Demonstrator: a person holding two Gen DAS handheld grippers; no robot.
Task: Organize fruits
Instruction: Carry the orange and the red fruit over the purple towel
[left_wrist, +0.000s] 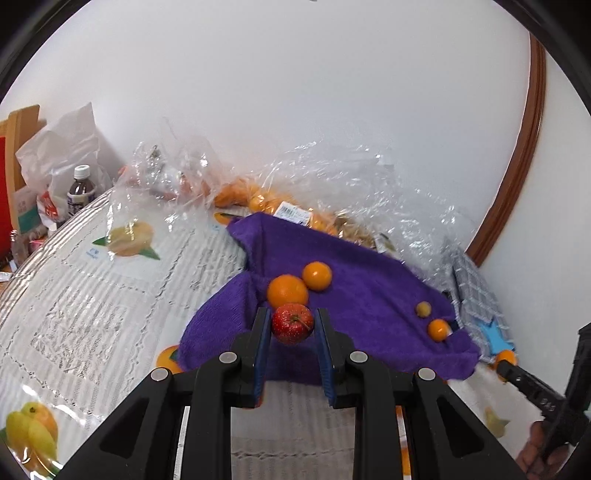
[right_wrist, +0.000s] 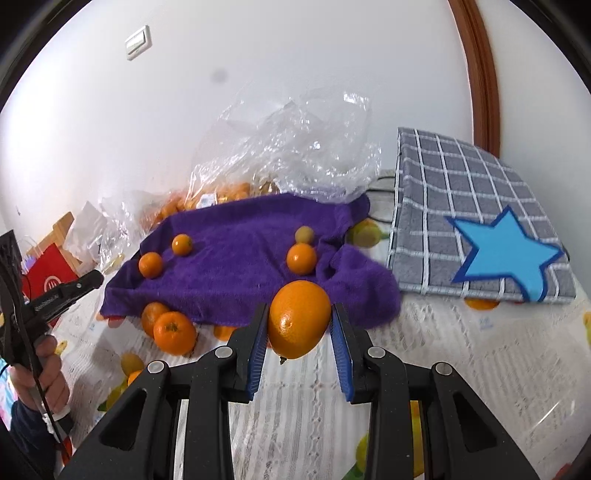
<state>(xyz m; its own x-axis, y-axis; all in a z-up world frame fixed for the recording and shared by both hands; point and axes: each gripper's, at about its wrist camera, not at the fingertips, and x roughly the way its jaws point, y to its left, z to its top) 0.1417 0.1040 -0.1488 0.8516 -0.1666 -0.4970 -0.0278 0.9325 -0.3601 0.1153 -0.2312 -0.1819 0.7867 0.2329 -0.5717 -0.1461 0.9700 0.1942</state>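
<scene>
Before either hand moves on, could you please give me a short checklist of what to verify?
1. Left tool shut on the red fruit: ok.
2. Right tool shut on the large orange: ok.
3. Both fruits lifted clear of the purple towel: cannot tell.
4. Small oranges on the towel lie apart from both tools: ok.
5. A set-down place for sorted fruit in view: cannot tell.
</scene>
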